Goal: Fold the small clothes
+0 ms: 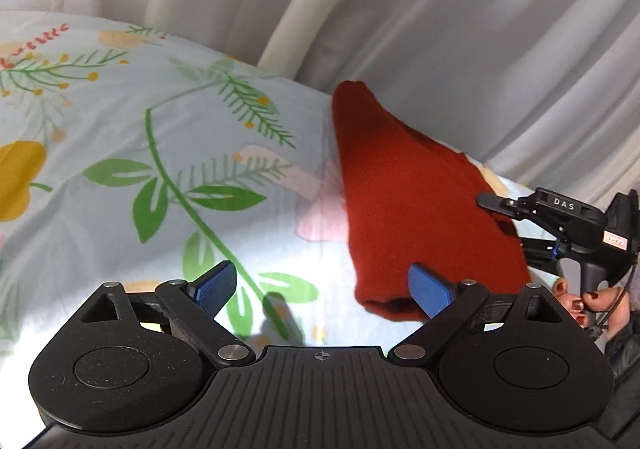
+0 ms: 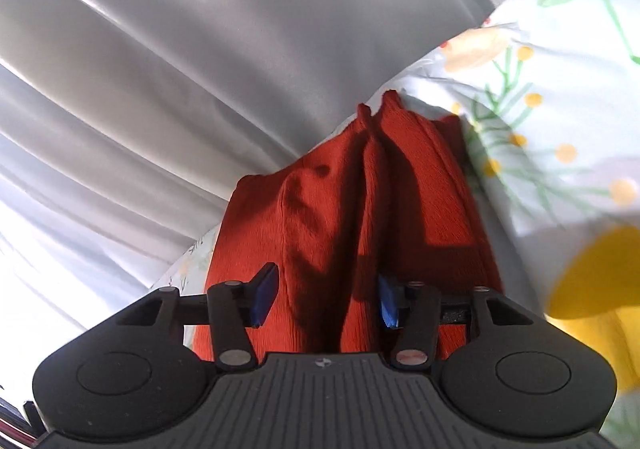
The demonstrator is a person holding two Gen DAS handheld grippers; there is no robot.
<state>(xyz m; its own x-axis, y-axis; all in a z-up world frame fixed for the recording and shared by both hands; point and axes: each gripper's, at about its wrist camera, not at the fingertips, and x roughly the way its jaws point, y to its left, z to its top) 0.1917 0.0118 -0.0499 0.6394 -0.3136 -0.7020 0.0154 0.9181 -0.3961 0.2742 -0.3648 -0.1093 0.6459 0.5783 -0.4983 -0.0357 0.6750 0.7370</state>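
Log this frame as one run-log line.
stage: folding | item: red knit garment on floral sheet | left gripper: open, empty | right gripper: open, straddling garment

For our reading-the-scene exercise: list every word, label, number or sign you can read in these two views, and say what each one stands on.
"DAS": white letters on the black body of the right claw, seen in the left wrist view.
A small pink-and-white sticker on the same claw: print too small to read.
The red knitted garment, the floral sheet and the curtain: no text.
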